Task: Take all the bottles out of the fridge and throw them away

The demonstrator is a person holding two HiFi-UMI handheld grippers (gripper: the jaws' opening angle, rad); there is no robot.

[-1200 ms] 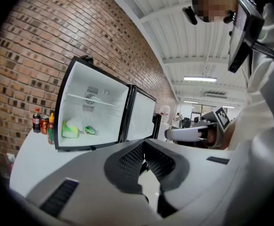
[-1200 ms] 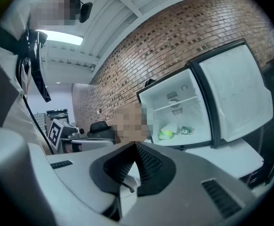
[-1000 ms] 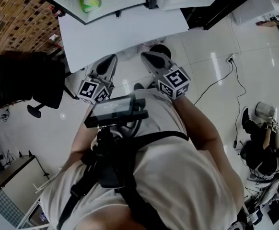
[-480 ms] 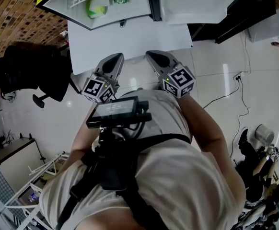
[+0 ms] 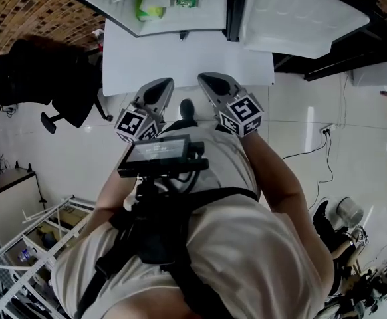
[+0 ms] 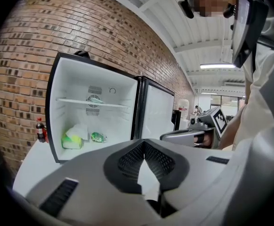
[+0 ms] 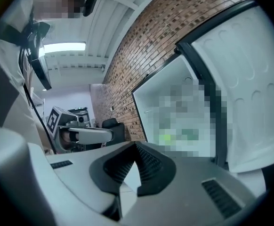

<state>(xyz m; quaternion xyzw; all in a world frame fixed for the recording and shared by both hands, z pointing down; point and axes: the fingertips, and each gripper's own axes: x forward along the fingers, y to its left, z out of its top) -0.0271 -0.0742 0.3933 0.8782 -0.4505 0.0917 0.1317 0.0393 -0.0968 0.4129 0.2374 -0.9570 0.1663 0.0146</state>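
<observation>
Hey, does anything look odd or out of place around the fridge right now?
One thing: a dark, red-capped bottle stands outside the fridge, beside its left wall on the white table, not inside.

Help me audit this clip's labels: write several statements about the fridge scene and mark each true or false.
1. The fridge has its door open. True.
2. The left hand-held gripper grips a bottle. False: its jaws are shut on nothing.
3. A dark bottle with a red cap stands outside the fridge, beside it. True.
4. The wall behind the fridge is white tile. False: it is brick.
5. The right hand-held gripper is wide open. False: it is shut and empty.
</observation>
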